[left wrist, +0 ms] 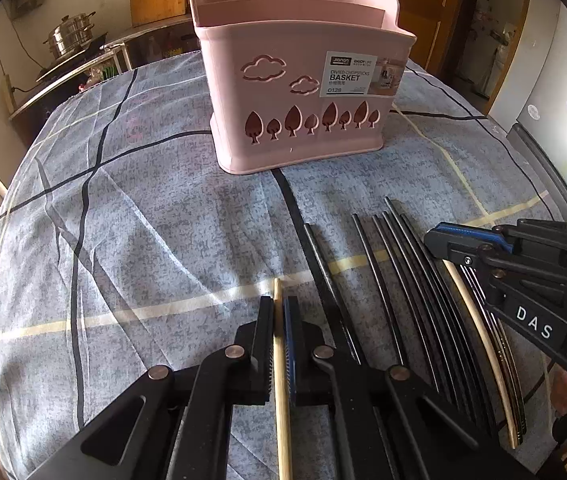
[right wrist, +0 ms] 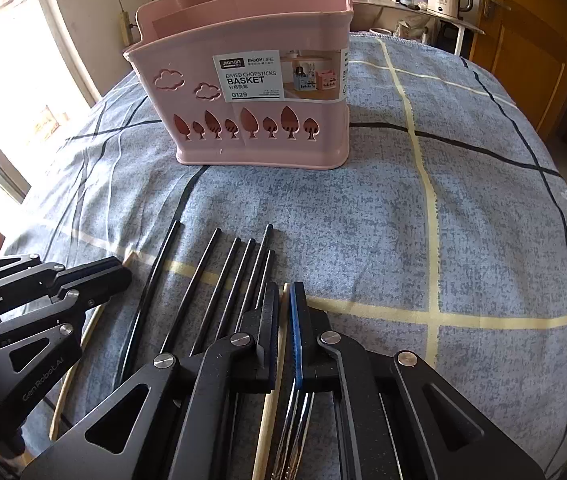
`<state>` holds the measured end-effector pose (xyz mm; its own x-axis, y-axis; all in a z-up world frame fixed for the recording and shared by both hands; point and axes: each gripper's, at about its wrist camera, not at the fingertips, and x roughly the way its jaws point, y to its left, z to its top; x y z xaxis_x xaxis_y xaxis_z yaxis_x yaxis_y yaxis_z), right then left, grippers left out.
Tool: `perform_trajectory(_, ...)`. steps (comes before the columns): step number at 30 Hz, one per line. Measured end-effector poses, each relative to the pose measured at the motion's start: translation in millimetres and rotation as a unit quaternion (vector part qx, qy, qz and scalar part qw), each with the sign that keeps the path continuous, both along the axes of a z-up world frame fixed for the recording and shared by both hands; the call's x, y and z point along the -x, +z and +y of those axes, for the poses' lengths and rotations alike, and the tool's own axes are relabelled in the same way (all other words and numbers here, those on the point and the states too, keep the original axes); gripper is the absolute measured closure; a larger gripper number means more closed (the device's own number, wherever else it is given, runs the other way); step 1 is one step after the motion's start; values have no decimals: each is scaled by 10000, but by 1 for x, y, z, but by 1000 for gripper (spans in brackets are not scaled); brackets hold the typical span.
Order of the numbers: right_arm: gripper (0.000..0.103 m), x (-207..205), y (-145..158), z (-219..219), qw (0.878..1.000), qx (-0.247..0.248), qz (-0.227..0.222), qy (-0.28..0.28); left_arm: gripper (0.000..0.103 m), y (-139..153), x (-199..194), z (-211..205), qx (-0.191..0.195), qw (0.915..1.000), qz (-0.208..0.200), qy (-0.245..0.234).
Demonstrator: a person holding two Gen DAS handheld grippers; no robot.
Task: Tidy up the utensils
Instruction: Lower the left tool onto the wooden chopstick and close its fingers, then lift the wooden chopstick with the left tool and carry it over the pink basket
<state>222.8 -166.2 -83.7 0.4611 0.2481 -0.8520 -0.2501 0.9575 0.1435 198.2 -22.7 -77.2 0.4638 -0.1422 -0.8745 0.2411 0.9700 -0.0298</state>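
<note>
The left gripper (left wrist: 282,320) is pinched nearly closed on a pale wooden chopstick (left wrist: 282,380), which lies lengthwise between its fingers, tip pointing ahead. The right gripper (right wrist: 284,308) is likewise closed down on a second pale chopstick (right wrist: 271,408), with metal utensil handles (right wrist: 297,420) just beneath it. Between the two tools, black chopsticks (right wrist: 211,280) lie side by side on the checked tablecloth (right wrist: 463,220), all aimed toward the pink basket (left wrist: 295,80) standing upright straight ahead, well apart. Neither hand looks clearly nearer; I'd guess each stick must tip upright to drop in
</note>
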Motion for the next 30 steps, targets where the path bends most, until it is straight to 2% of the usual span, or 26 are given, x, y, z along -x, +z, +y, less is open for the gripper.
perform_trajectory(6, 98, 5, 14, -5, 9997, -223, -89, -21, 98, 15, 2, 5, 166, 9998, -81, 9)
perform_trajectory(12, 98, 10, 42, -10, 9985, -434, -329, -16, 98, 48, 6, 9, 240, 9990, -377, -37)
perform_trajectory(20, 99, 16, 90, -13, 9944, -579, -884, 35, 98, 97, 8, 21, 386, 9956, -848, 45)
perform_trajectory(30, 99, 31, 138, -13, 9849, -587, -1627, 89, 98, 141, 17, 31, 521, 9892, -1364, 105)
